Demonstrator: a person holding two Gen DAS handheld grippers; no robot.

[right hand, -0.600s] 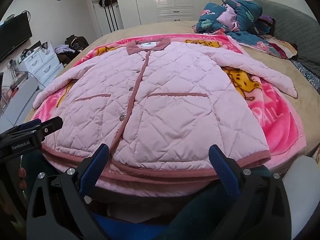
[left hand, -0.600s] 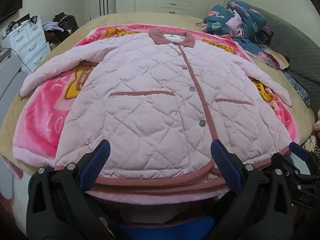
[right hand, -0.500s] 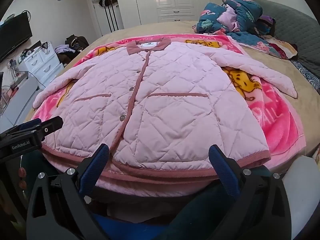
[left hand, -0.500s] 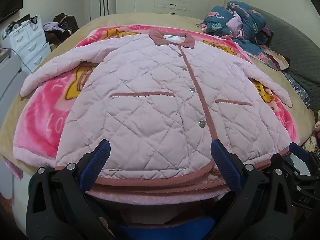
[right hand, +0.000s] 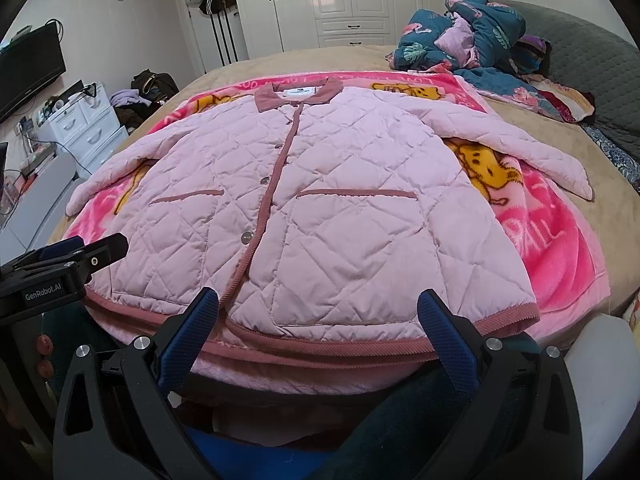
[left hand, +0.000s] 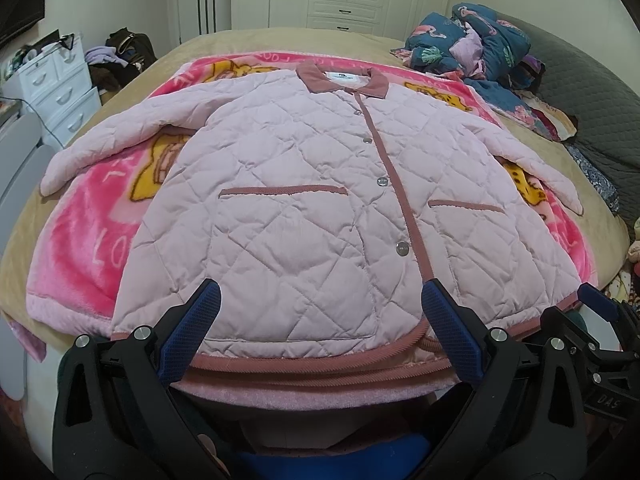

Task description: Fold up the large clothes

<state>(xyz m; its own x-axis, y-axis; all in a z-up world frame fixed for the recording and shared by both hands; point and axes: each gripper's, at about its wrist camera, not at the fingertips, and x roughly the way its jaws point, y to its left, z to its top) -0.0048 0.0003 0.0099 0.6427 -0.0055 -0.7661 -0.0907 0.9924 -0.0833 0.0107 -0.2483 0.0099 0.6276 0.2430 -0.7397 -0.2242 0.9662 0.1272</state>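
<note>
The left gripper [left hand: 320, 336] had its blue-padded fingers [left hand: 192, 332] spread wide, holding nothing, poised just above the near hem of the pink quilted jacket [left hand: 304, 208]. The right gripper [right hand: 318, 334] was likewise spread and empty, over the hem on the other side of the button placket; its body also showed at the right edge of the left wrist view.

The jacket lay flat and face up, buttoned, collar [left hand: 344, 82] pointing away, both sleeves stretched outward, on a bright pink cartoon blanket [left hand: 80, 248] that covered a tan bedspread [right hand: 592, 148]. The hem hung close to the bed's near edge, with the blanket's fleecy border just showing beneath it.

Beyond the collar, a heap of dark blue patterned bedding [right hand: 460, 36] sat near the grey headboard [right hand: 592, 64], well apart from the jacket. White wardrobes [right hand: 344, 0] lined the far wall; a white drawer unit [right hand: 84, 120] and a wall-mounted television [right hand: 28, 72] stood to the left, with bags and clothes on the floor between them.

Compared with the frames half a second before, nothing had visibly shifted: grippers and jacket kept the same positions.

Bare bedspread lay beyond both sleeve ends, wider on the right.
</note>
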